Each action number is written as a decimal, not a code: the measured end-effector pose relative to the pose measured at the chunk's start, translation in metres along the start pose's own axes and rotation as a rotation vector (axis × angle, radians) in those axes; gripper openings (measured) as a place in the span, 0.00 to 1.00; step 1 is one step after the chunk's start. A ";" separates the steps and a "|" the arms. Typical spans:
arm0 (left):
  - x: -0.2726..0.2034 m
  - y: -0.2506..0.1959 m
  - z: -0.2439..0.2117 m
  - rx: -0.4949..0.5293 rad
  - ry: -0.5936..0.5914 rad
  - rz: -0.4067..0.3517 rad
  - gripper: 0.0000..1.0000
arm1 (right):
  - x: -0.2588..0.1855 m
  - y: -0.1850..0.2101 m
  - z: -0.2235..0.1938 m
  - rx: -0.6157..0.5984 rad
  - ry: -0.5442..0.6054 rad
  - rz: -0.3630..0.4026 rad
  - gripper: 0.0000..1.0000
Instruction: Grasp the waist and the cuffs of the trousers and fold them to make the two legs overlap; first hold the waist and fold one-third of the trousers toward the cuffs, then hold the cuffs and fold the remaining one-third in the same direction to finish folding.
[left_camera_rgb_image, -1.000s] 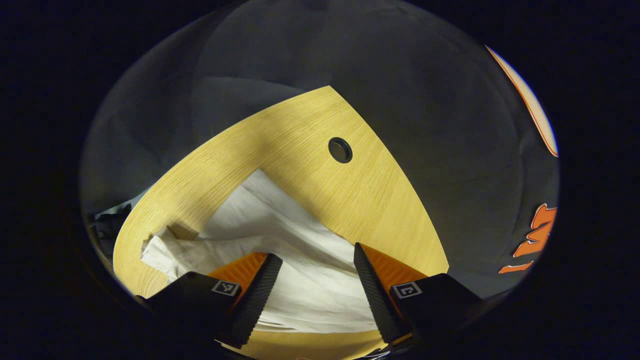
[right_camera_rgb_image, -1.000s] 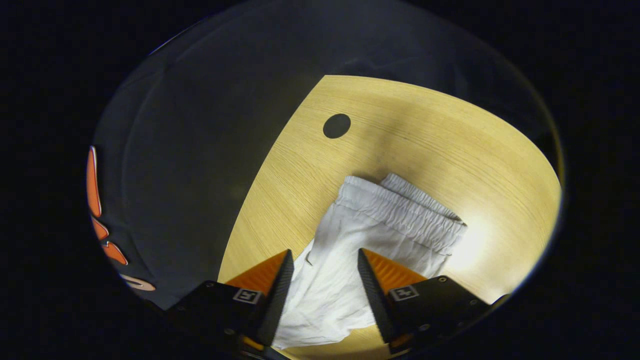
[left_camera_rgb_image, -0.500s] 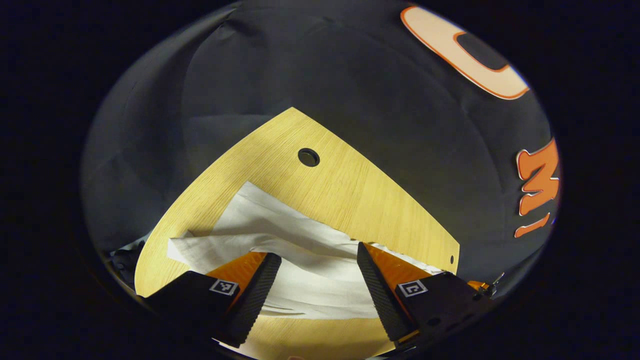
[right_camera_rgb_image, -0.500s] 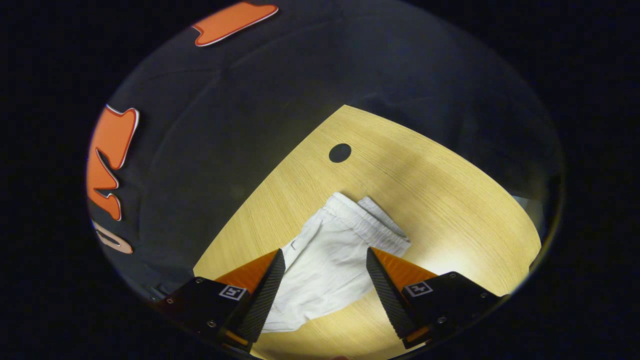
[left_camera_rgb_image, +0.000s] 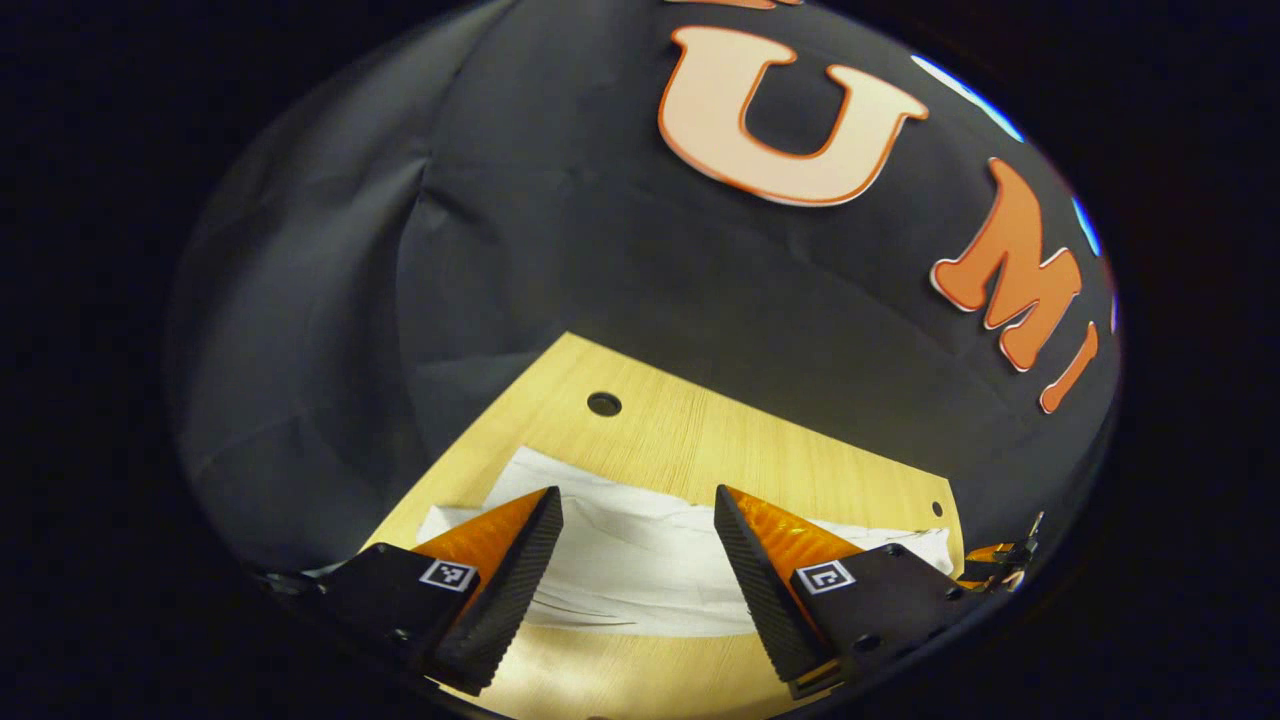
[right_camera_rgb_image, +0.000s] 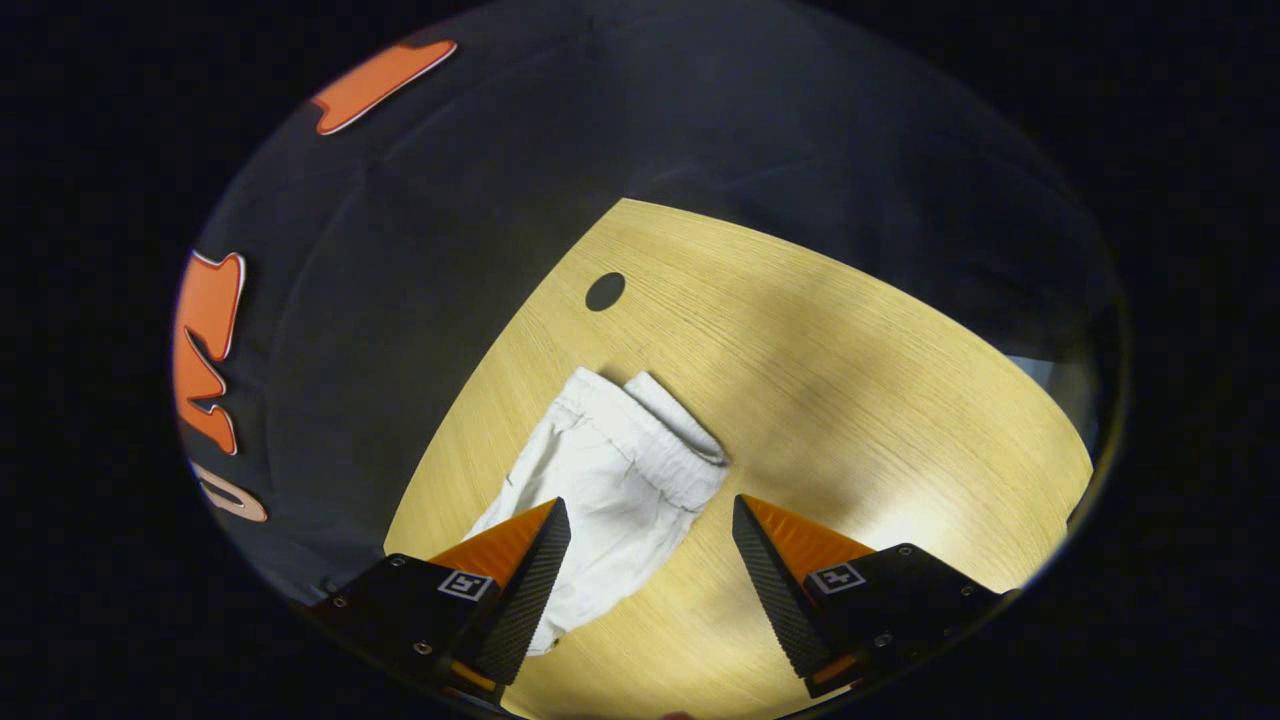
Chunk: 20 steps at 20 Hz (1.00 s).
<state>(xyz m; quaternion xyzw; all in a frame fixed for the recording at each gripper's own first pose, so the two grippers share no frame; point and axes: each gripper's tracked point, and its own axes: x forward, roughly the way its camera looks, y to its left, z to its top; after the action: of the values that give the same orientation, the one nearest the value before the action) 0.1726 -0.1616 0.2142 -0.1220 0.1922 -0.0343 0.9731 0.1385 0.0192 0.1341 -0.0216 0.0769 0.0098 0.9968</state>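
Here we hold both grippers above the wooden table (right_camera_rgb_image: 850, 380) with nothing between their fingers. The left gripper (left_camera_rgb_image: 638, 540) is spread wide; the white trousers (left_camera_rgb_image: 640, 570) lie flat beyond its tips, toward 12 o'clock. The right gripper (right_camera_rgb_image: 650, 550) is wide too, the trousers' elastic waist (right_camera_rgb_image: 650, 440) lying at 11 o'clock, below the table's round hole (right_camera_rgb_image: 605, 291).
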 end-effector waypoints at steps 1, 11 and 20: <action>-0.013 0.002 0.001 -0.007 -0.029 0.003 1.00 | 0.005 -0.003 0.000 0.011 0.011 0.006 0.98; -0.100 0.026 -0.022 -0.073 -0.107 0.140 1.00 | 0.044 0.002 0.006 0.126 0.048 0.061 0.96; -0.113 0.035 -0.038 -0.143 -0.101 0.169 1.00 | 0.064 -0.014 0.010 0.124 0.024 -0.009 0.20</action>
<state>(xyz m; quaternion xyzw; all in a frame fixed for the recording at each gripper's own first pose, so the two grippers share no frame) 0.0545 -0.1230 0.2122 -0.1761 0.1546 0.0676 0.9698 0.2036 0.0066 0.1343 0.0398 0.0891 0.0003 0.9952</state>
